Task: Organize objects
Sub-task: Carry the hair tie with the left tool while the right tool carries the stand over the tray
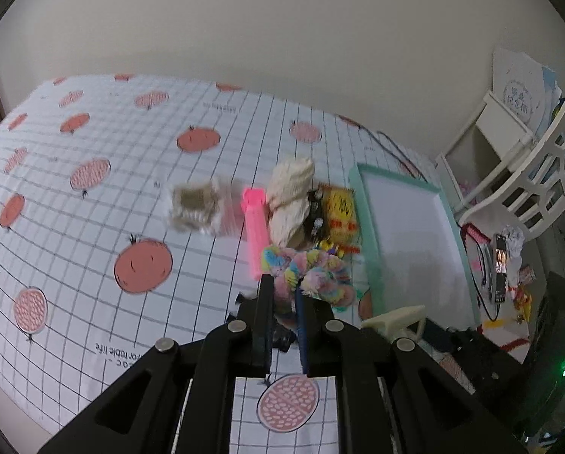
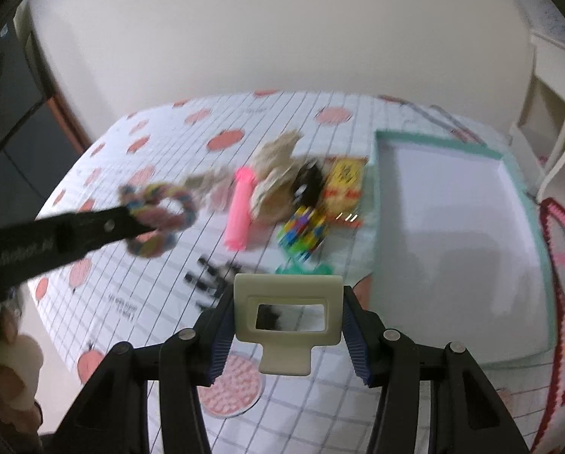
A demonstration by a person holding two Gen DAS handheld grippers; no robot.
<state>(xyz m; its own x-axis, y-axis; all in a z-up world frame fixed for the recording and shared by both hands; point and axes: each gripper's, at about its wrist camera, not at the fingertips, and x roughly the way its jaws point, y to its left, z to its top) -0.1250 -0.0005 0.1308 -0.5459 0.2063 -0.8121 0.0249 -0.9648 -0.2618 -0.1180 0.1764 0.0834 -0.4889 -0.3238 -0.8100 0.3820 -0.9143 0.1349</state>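
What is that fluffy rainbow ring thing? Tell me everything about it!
The fluffy rainbow ring looks like a soft, fuzzy loop, maybe a scrunchie, with pink, yellow, blue and green patches mixed together. It has a hole in the middle. The left gripper is pinching it on one side and holding it up above the fruit-patterned tablecloth, left of the pink stick. The picture is blurry, so finer details can't be made out.

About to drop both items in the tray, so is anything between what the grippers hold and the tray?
From the right gripper, nothing visible: the cream clip has bare cloth up to the tray. From the left gripper, the fluffy scrunchie sits just left of the tray rim, past the toy pile.
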